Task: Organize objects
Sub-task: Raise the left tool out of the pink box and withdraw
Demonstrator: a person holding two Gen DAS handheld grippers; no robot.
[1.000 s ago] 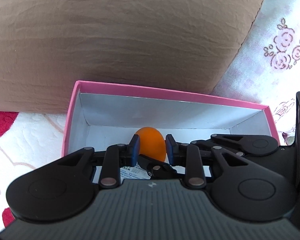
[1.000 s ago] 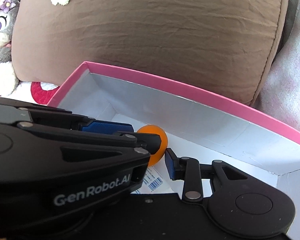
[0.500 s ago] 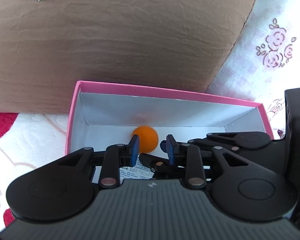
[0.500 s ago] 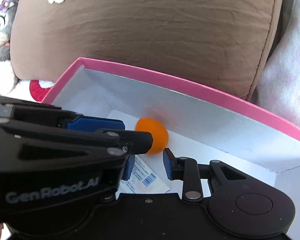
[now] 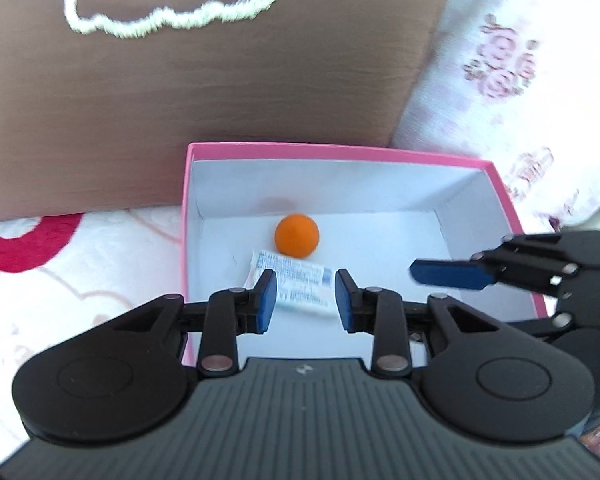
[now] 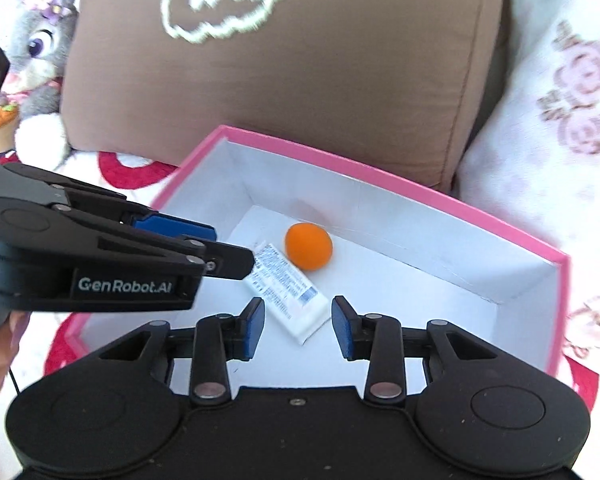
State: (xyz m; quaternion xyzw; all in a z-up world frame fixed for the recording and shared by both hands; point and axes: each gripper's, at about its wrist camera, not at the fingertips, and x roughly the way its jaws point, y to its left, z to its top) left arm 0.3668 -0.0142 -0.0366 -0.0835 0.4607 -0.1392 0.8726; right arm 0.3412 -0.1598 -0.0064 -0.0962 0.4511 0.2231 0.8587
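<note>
Only writing I can actually read is "GenRobot.AI" in white on the side of the left gripper (image 6: pixel 236 258), seen from the right wrist view. The small white sachet with blue print (image 6: pixel 288 288) clearly has text and a barcode on it, but it's too fine to make out.

Both claws are parted with nothing in them. The left gripper (image 5: pixel 306 300) has its blue pads (image 5: pixel 266 300) apart, hovering over the near-left part of the pink cardboard box with the white inside (image 5: pixel 340 150). The right gripper (image 6: pixel 298 330) is open about the same, above the near edge.

The small orange ball (image 5: pixel 297 235) sits on the box floor near the far wall, just beside the sachet's far end. A brown cushion with a white stitched cloud (image 6: pixel 300 60) leans behind the box's far edge.
</note>
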